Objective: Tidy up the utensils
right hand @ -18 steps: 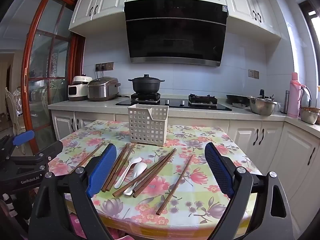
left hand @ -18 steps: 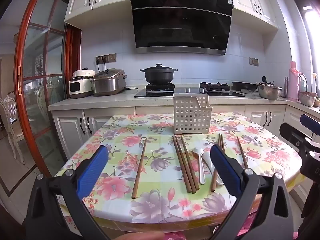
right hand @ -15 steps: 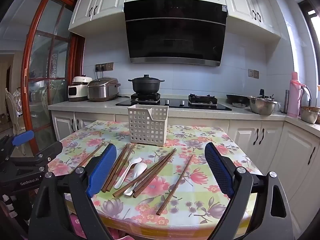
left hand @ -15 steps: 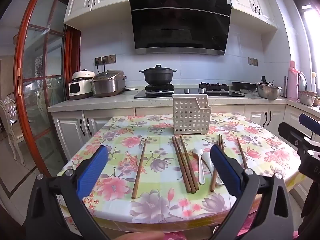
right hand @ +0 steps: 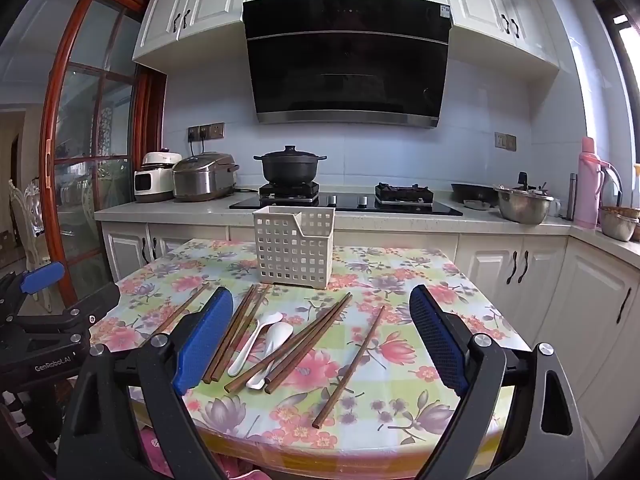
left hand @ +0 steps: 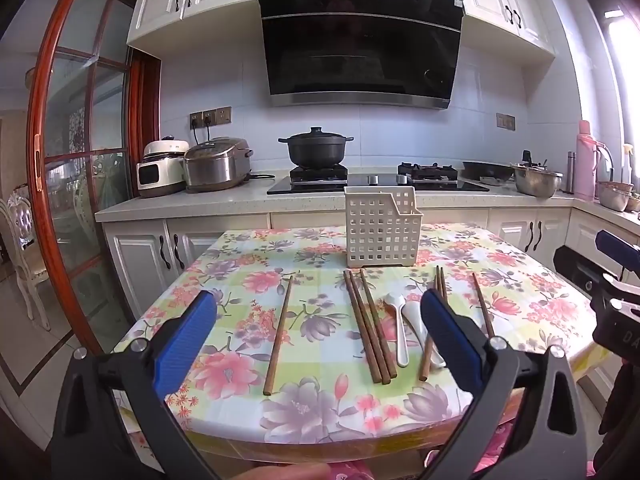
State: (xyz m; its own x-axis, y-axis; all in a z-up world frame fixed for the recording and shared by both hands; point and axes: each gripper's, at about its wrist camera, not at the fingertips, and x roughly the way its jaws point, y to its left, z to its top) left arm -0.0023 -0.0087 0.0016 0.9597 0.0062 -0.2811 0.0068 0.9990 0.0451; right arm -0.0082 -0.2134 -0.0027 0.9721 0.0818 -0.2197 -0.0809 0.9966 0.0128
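Left handheld gripper point(left hand: 316, 334): black plastic frame, two blue ribbed finger pads point(left hand: 188, 334), silver screws at the finger pivots. Right handheld gripper point(right hand: 320, 340): identical build, blue textured pads point(right hand: 436, 340). White "GenRobot.AI" lettering marks the left unit's side.

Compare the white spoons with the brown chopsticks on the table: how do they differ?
The spoons are white with wide bowls; the chopsticks are brown, straight and thin. The spoons are shorter than the chopsticks. There are two spoons, lying together, but many chopsticks, spread about. All lie flat on the table, outside the basket.
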